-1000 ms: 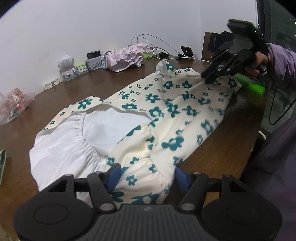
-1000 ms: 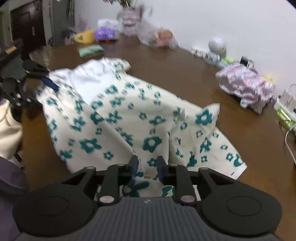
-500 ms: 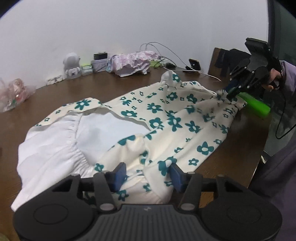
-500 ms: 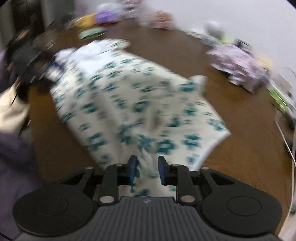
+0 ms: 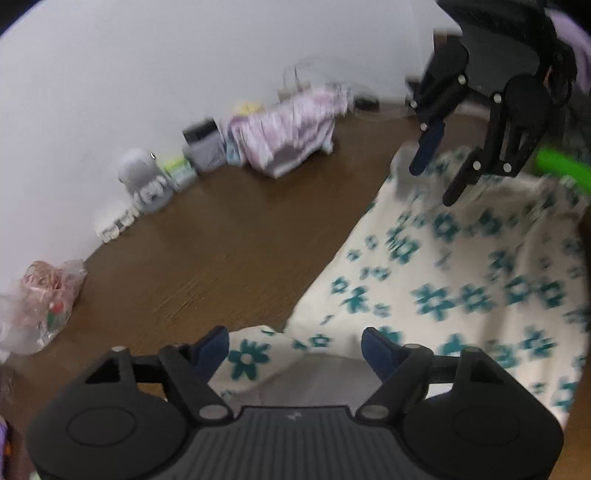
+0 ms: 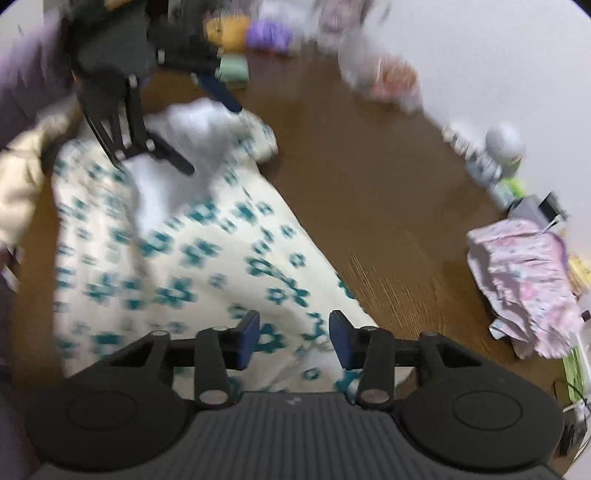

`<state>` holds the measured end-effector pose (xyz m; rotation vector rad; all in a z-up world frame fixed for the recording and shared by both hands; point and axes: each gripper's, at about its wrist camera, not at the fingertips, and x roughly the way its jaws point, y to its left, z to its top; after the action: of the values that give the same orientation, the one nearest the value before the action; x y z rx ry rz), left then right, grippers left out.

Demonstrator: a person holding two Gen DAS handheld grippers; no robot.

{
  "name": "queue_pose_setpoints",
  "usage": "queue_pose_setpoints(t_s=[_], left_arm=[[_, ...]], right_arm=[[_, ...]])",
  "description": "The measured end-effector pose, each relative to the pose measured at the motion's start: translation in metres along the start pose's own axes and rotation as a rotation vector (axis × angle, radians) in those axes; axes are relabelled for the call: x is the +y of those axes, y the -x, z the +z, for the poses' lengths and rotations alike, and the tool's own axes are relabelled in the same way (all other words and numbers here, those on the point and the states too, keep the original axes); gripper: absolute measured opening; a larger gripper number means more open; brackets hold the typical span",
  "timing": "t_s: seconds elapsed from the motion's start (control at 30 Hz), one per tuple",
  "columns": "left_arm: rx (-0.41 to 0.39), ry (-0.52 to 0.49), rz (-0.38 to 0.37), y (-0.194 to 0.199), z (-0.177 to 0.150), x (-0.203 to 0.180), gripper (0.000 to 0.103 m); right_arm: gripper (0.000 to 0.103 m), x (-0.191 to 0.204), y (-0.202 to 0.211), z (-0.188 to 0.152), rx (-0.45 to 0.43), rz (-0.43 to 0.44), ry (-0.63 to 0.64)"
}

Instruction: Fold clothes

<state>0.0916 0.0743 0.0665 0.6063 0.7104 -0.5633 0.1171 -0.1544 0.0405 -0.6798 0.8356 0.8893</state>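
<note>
A cream garment with teal flowers lies folded lengthwise on the brown table; it also fills the right wrist view, with its white inner side at the far end. My left gripper is open just above the near end of the cloth, holding nothing. My right gripper is open over the other end, empty. Each gripper shows in the other's view, raised and open: the right one and the left one. Both views are blurred by motion.
Along the wall stand a small white robot figure, a crumpled pink garment, small boxes and cables. A plastic bag lies at the left. A green tube lies behind the garment. Folded clothes sit at the table's far end.
Both grippers have opened and let go of the garment, which now lies folded in half lengthwise. Both have lifted off the cloth and swung toward the wall side.
</note>
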Motion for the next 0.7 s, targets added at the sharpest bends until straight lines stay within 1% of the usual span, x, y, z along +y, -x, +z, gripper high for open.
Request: queue_pose_setpoints(t_s=[0.07, 0.13, 0.17, 0.23, 0.27, 0.3, 0.33, 0.4, 0.47, 0.5, 0.53, 0.57, 0.6, 0.7], left_arm=[[0.021, 0.027, -0.003, -0.011, 0.002, 0.012, 0.078], [0.031, 0.081, -0.01, -0.017, 0.0, 0.028, 0.078], [0.036, 0.109, -0.013, -0.021, -0.002, 0.035, 0.08], [0.073, 0.144, -0.022, -0.034, -0.004, 0.046, 0.083], [0.098, 0.164, -0.027, -0.042, -0.006, 0.051, 0.083], [0.114, 0.192, -0.036, -0.047, -0.007, 0.056, 0.083], [0.126, 0.225, -0.047, -0.05, -0.009, 0.06, 0.081], [0.115, 0.263, -0.078, -0.05, -0.012, 0.065, 0.072], [0.113, 0.281, -0.103, -0.048, -0.012, 0.066, 0.057], [0.118, 0.285, -0.107, -0.046, -0.012, 0.066, 0.052], [0.118, 0.277, -0.11, -0.044, -0.01, 0.064, 0.034], [0.112, 0.266, -0.1, -0.04, -0.008, 0.062, 0.015], [0.104, 0.254, -0.084, -0.036, -0.007, 0.06, 0.013], [0.046, 0.228, -0.033, -0.01, -0.002, 0.052, 0.012]], right_arm=[[0.041, -0.011, -0.015, 0.003, 0.017, 0.018, -0.009], [0.041, -0.021, -0.022, 0.0, 0.006, 0.014, -0.03], [0.042, -0.026, -0.023, -0.001, -0.007, 0.015, -0.047], [0.046, -0.033, -0.028, -0.004, -0.016, 0.03, -0.055], [0.05, -0.034, -0.032, -0.005, -0.017, 0.036, -0.051], [0.052, -0.037, -0.035, -0.006, -0.017, 0.033, -0.052], [0.052, -0.04, -0.038, -0.007, -0.016, 0.018, -0.059], [0.052, -0.046, -0.042, -0.009, -0.016, 0.001, -0.09], [0.051, -0.052, -0.046, -0.011, -0.014, -0.016, -0.119], [0.048, -0.055, -0.049, -0.012, -0.016, -0.003, -0.131], [0.043, -0.057, -0.049, -0.013, -0.022, 0.019, -0.146], [0.022, -0.058, -0.049, -0.014, -0.025, 0.046, -0.159], [0.004, -0.055, -0.048, -0.014, -0.026, 0.063, -0.155], [0.004, -0.038, -0.033, -0.014, -0.047, 0.021, -0.078]])
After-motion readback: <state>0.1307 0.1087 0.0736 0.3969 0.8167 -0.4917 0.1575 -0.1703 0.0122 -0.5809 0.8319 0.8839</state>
